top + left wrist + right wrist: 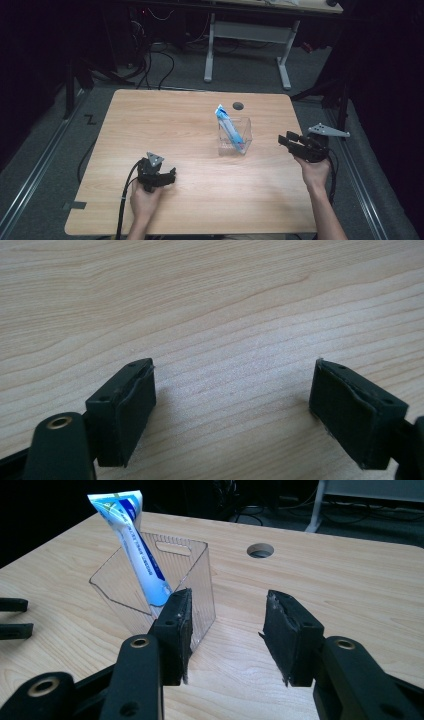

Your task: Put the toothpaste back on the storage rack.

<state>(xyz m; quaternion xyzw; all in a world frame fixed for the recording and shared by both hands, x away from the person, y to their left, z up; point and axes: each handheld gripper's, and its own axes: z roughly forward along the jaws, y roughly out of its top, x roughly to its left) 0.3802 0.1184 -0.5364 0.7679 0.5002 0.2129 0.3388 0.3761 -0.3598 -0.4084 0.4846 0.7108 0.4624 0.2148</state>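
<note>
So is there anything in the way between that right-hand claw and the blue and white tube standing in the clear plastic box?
Only the clear plastic box itself: its near wall stands between the open right gripper and the blue and white tube leaning inside. The bare wooden table lies between gripper and box.

Looks like a lab / recording rig, not a home. Bare wood-laminate table (200, 200) w/ round cable hole (238, 105) stands on grey carpet, dark curtains all round. Beyond the far edge, well past both tongs: loose cables (155, 60) on the floor and a white-framed desk (247, 32). Metal floor rail (35, 170) runs off left of the left tongs.
</note>
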